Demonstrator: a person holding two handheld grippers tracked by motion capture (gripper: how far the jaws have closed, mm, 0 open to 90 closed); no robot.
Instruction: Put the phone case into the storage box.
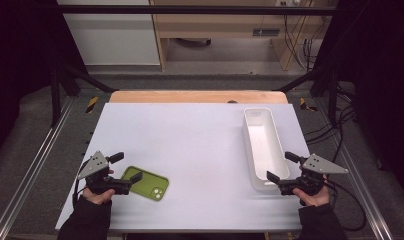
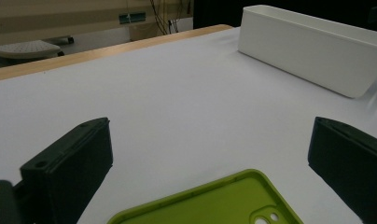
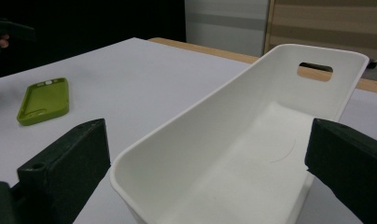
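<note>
**Both jaws spread, phone case and bin untouched**

I hold my left gripper point(image 1: 124, 167) low at the lower left of the high view, its jaws spread wide over the near end of the green phone case point(image 1: 146, 183). The case lies flat on the white tabletop point(image 1: 190, 145) with its hollow side up and its camera cut-out toward the lower right of the frame. In the left gripper view the case point(image 2: 214, 203) sits at the bottom centre between my two black jaws, which stand well apart at the left and right edges and pinch nothing. I cannot tell whether either jaw touches the case.

My right gripper point(image 1: 283, 167) is at the lower right of the high view, jaws likewise spread, right at the near end of the long white bin point(image 1: 263, 147). The bin runs lengthwise away from me along the right side of the tabletop. In the right gripper view the bin point(image 3: 252, 140) fills the middle of the frame, open and empty, with a slot handle cut in its far wall at the upper right. My jaws flank its near rim on either side, not closed on it. The phone case point(image 3: 43, 100) shows at the left of that view, well apart from the bin.
</note>
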